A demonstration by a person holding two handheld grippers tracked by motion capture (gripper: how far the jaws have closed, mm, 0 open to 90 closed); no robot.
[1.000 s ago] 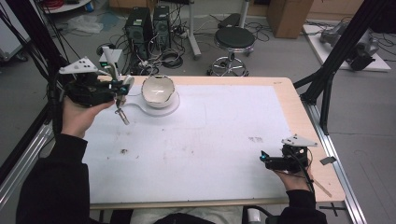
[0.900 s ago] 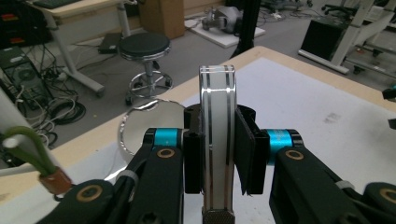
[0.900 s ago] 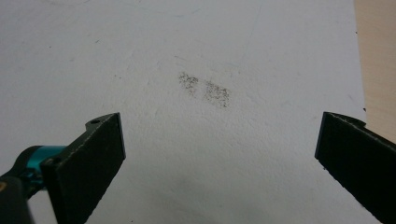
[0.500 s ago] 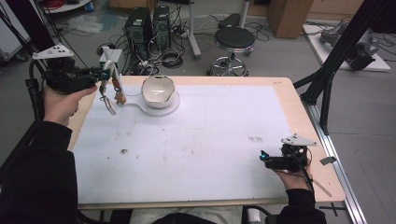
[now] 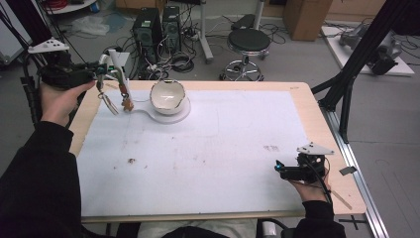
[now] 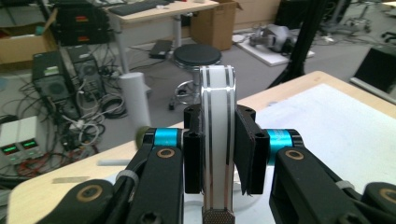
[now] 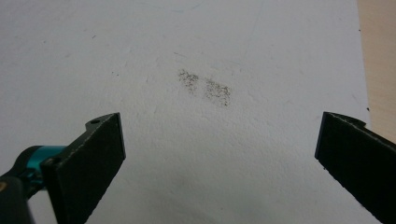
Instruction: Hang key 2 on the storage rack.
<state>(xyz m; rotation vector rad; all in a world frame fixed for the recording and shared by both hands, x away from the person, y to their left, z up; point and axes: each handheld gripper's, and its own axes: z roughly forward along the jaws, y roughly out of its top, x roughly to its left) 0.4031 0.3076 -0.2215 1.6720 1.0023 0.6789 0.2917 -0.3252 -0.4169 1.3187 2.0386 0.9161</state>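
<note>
My left gripper (image 5: 101, 72) is raised over the table's far left corner, shut on the hinged end of a pair of white and metal tongs (image 5: 121, 85). The tongs hang down from it with their two arms spread, tips just above the white mat. In the left gripper view both pads press on the tongs (image 6: 217, 140) from either side. A white bowl (image 5: 167, 95) sits tilted on a white saucer (image 5: 179, 116) right of the tongs. My right gripper (image 5: 278, 168) rests low at the front right, open, nothing between its jaws (image 7: 219, 149).
A white mat (image 5: 208, 148) covers the wooden table (image 5: 322, 129). It carries a dark speckled stain (image 7: 205, 86) ahead of the right gripper and a small crumb (image 5: 131, 160) at the left. Computers, cables and a stool (image 5: 249, 40) stand beyond the far edge.
My left hand has carried the tongs leftward, away from the bowl and toward the table's far left corner. The right hand has stayed put.
</note>
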